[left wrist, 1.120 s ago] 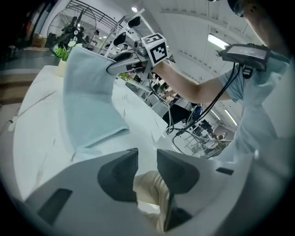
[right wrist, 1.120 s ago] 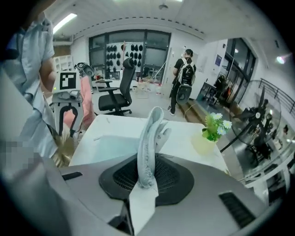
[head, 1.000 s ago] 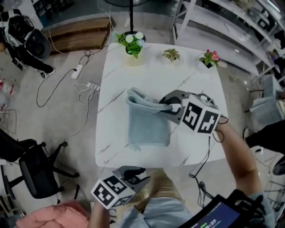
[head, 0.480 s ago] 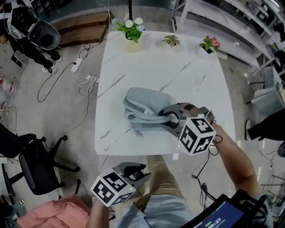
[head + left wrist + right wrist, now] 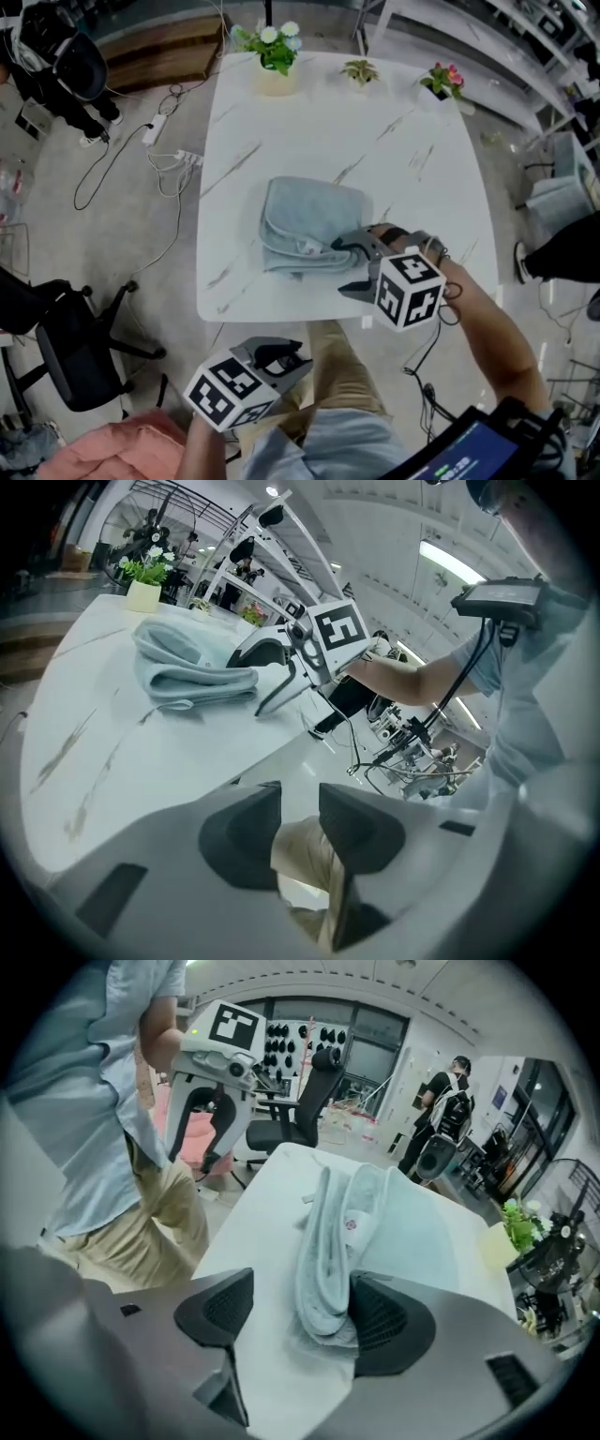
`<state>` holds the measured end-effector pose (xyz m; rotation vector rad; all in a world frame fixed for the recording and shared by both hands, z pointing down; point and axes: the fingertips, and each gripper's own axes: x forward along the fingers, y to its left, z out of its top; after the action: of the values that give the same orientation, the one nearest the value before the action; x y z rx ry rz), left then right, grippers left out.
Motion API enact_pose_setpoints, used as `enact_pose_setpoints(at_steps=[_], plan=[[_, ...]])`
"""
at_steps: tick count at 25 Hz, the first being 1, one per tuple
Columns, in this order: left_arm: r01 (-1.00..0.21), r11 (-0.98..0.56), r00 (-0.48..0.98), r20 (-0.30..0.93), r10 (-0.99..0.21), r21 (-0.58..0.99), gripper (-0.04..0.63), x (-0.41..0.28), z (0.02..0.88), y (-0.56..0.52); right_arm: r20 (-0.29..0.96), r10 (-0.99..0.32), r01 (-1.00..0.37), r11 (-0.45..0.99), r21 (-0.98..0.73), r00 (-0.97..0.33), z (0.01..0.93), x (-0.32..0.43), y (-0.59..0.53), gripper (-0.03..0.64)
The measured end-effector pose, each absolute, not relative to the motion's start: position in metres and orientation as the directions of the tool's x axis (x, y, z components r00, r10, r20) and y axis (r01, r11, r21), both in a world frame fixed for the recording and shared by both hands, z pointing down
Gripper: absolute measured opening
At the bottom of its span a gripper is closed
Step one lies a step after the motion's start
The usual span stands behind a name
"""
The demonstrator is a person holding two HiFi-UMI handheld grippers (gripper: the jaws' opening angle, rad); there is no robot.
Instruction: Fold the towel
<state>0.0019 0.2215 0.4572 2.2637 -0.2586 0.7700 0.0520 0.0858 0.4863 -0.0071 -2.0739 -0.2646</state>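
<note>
The light blue towel (image 5: 309, 223) lies folded in a thick bundle near the middle of the white marble table (image 5: 375, 141). My right gripper (image 5: 349, 267) sits at its near right corner; its jaws have just been opening and now stand wide. In the right gripper view the towel's end (image 5: 342, 1232) lies between the pads and leans on the right one, unpinched. My left gripper (image 5: 292, 359) hangs below the table's near edge over the person's lap, jaws apart with nothing between them (image 5: 300, 808). Only trousers show through the gap.
Three small potted plants (image 5: 272, 52) (image 5: 359, 70) (image 5: 441, 82) line the table's far edge. A black office chair (image 5: 66, 347) and pink fabric (image 5: 112, 450) are at the near left. Cables (image 5: 159, 159) lie on the floor to the left.
The right gripper came down toward the table's near edge, laying the lifted towel over itself into a bundle, then opened. The left gripper sank slightly.
</note>
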Motion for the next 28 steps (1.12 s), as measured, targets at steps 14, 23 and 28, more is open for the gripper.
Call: enact_pose_setpoints(at_steps=[14, 23, 28], plan=[[-0.431, -0.703, 0.817, 0.575, -0.039, 0.565, 0.127, -0.025, 0.435, 0.217, 0.778, -0.054, -0.137, 0.990, -0.041, -0.626, 0.445, -0.021, 0.040, 0.192], [-0.463, -0.678, 0.815, 0.575, -0.072, 0.571, 0.126, -0.036, 0.436, 0.219, 0.773, -0.150, -0.090, 0.989, 0.120, -0.616, 0.428, -0.035, 0.052, 0.032], [-0.467, -0.672, 0.817, 0.571, -0.080, 0.575, 0.126, -0.031, 0.436, 0.212, 0.839, -0.130, 0.008, 0.987, 0.158, -0.529, 0.462, -0.033, 0.070, 0.034]])
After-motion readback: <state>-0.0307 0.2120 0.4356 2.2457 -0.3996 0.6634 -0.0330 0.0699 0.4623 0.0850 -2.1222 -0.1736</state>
